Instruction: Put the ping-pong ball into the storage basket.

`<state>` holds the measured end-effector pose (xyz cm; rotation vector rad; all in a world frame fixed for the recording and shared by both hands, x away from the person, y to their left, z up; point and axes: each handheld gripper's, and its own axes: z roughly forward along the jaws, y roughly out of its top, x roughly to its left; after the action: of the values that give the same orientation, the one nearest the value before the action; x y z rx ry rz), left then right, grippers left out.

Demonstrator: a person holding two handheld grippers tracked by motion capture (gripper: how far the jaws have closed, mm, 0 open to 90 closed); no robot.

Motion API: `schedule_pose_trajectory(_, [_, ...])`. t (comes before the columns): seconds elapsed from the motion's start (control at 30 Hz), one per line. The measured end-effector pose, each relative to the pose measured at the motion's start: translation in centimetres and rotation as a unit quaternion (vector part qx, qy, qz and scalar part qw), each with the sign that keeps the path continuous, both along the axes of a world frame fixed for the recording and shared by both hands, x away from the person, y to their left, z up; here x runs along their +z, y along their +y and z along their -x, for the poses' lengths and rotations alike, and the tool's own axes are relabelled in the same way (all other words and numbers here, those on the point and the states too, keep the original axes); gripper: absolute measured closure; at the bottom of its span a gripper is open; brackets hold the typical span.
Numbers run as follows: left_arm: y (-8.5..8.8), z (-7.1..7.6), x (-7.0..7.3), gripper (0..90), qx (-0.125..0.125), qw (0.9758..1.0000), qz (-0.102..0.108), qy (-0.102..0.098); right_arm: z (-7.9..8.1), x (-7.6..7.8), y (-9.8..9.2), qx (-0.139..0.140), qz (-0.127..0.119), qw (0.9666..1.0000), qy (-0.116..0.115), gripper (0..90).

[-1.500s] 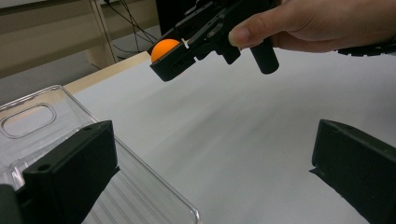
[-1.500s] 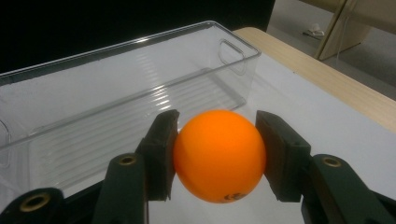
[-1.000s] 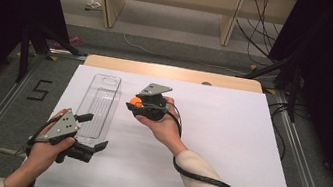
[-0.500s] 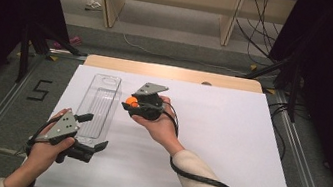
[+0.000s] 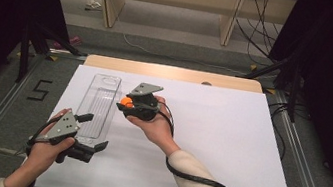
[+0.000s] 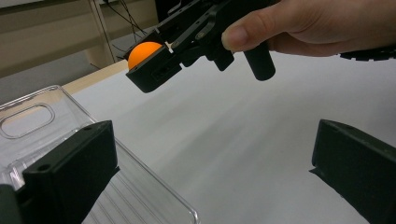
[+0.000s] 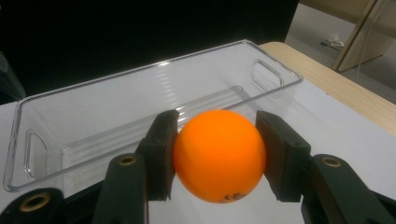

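Right gripper [image 7: 217, 154] is pinching the orange ball [image 7: 218, 154] between both pads, held just off the clear tray's [image 5: 82, 110] right long wall, so the ball needs a short move toward the person's left to get over the rim. Left gripper [image 5: 89, 134] sits spread wide at the tray's near end, one jaw over its corner. Tray's long axis runs away from the person; white table [image 5: 226, 148] around it offers open room.

I see a smooth, matt orange ball [image 7: 219, 155] between matt black plastic pads [image 7: 161, 151]. The bin [image 7: 140, 107] is clear glossy plastic with a ribbed floor. The tabletop [image 5: 226, 148] looks like matt white paper, edged by pale wood [image 5: 173, 73].
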<state>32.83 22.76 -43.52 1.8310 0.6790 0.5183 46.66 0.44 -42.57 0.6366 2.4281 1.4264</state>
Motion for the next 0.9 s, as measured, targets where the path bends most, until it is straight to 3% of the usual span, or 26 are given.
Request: schedule_pose_trajectory(0.9, [0.0,0.0,0.0,0.0,0.000,1.0000,-0.002,0.001,0.4,0.1,1.5,0.012,-0.006,0.9999,-0.001,51.5])
